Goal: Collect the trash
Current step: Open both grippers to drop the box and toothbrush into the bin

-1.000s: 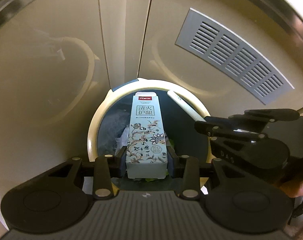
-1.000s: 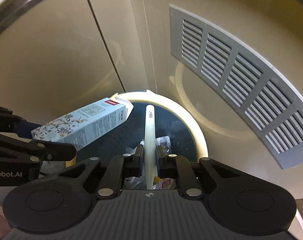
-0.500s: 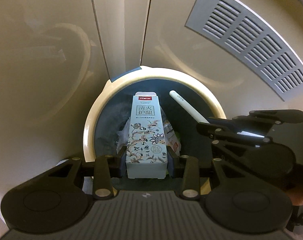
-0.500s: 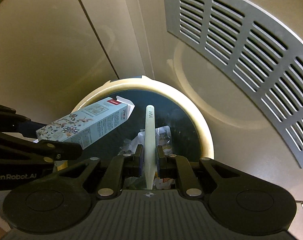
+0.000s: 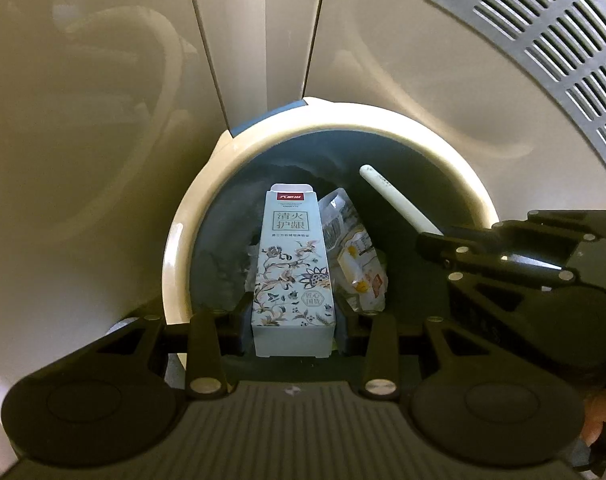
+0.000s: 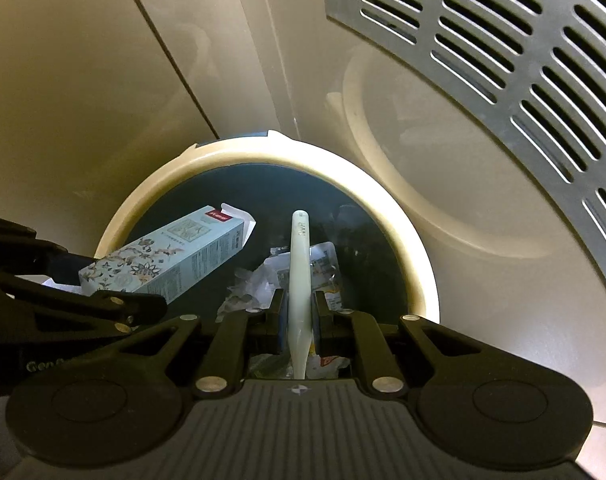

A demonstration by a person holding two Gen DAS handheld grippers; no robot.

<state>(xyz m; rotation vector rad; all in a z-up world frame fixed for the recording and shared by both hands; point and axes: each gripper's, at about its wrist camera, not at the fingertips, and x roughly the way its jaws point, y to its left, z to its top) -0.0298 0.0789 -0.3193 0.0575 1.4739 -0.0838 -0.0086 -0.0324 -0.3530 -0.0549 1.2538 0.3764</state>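
A pale blue carton with a flower print [image 5: 293, 276] is clamped in my left gripper [image 5: 294, 320], which is shut on it and points straight down over the round bin [image 5: 175, 248]. The same carton [image 6: 171, 256] shows at the left of the right wrist view, held by the left gripper's black fingers [image 6: 115, 304]. My right gripper [image 6: 299, 312] is shut on a slim cream-white stick [image 6: 299, 264], also above the bin [image 6: 419, 268]. That stick [image 5: 399, 200] reaches into the left wrist view from the right. The bin has a cream rim, a dark liner and crumpled wrappers [image 5: 355, 256] inside.
Beige cabinet panels [image 5: 103, 120] rise behind the bin, with a narrow vertical strip between them. A grey slotted vent grille [image 6: 503, 60] lies to the right. The right gripper's black body [image 5: 523, 272] crowds the right side of the left wrist view.
Both grippers have come down toward the bin, which now looks larger and closer in both views. More of the wrappers inside it show. Both grips are unchanged.
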